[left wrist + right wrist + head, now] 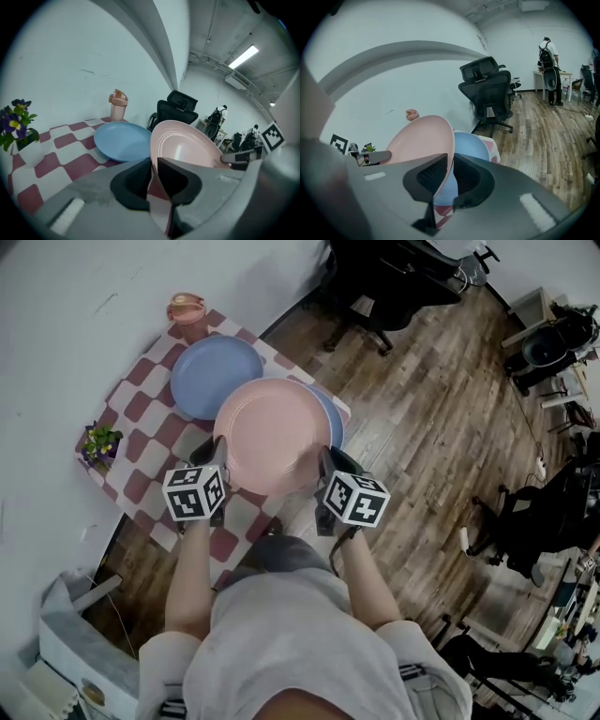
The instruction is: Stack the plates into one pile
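Plate (272,435), round, pink and smooth, clamped at near rim between jaws of left gripper (217,457) and right gripper (328,463), held over red-and-white checked tablecloth (141,413), partly covering round blue plate (335,418), second blue plate (216,376) just beside.

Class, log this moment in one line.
left tool: shut on pink plate | right tool: shut on same plate | status: held over right-hand blue plate

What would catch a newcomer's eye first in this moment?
A large pink plate dominates the centre, gripped at its near rim by the left gripper and the right gripper. It covers most of one blue plate on the right. A second blue plate lies farther back on the red-checked cloth.
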### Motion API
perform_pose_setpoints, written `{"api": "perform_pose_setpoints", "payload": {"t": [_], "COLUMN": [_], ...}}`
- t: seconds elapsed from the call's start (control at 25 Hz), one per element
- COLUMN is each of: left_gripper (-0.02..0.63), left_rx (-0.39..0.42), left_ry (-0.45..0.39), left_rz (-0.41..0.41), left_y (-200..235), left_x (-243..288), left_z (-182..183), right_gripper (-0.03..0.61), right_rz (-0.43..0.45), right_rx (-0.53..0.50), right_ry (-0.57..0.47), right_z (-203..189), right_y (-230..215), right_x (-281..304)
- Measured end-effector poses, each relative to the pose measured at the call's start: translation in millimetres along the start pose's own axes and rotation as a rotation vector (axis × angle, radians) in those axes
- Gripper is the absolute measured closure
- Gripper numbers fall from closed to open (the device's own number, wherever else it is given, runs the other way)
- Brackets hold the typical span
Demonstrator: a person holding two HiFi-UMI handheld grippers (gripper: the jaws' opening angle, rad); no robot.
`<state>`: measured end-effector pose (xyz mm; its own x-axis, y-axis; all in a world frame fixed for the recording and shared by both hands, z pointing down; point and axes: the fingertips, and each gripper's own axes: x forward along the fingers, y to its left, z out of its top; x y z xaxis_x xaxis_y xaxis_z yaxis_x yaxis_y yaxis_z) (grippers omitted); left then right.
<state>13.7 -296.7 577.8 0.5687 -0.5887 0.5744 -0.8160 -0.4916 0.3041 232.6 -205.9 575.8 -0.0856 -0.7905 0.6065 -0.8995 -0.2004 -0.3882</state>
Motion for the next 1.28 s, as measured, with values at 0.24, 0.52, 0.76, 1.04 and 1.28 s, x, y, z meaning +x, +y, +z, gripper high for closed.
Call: {"api": "perform_pose_setpoints", "payload": {"t": [0.24,0.52,0.76,1.04,1.28], "left_gripper": [0.555,0.549,0.545,0.537,0.518], "left_rx": [0.061,0.077,0.08,0.088,0.123], "left_ry": [0.066,0.143,0.182,0.19,0.188], "left_rz": [-0.053,-0.078,-0.084,-0.079,-0.071], "left_y": [-21.5,-28.6,-29.8,-29.6,-28.6], "left_x": [35.2,64.5,80.2,87.1,89.4], "left_z": [-5.5,-19.5,-30.9,-34.7,-34.9], "right_gripper": [0.532,0.532,0.532,0.531,0.526], "right_rz": [-0.069,-0.118,-0.143,-0.157,-0.189], "right_rx": [0.014,0.018,0.017,0.003,-0.021], "right_ry": [0.005,0.05,0.072,0.083,0.081], "right_z": [1.1,-6.1,-11.4,-12.5,-13.5], "right_y": [-33.1,-58.3,-71.3,-78.0,-82.5], "right_x": [1.4,15.6,25.4,33.1,36.8]}}
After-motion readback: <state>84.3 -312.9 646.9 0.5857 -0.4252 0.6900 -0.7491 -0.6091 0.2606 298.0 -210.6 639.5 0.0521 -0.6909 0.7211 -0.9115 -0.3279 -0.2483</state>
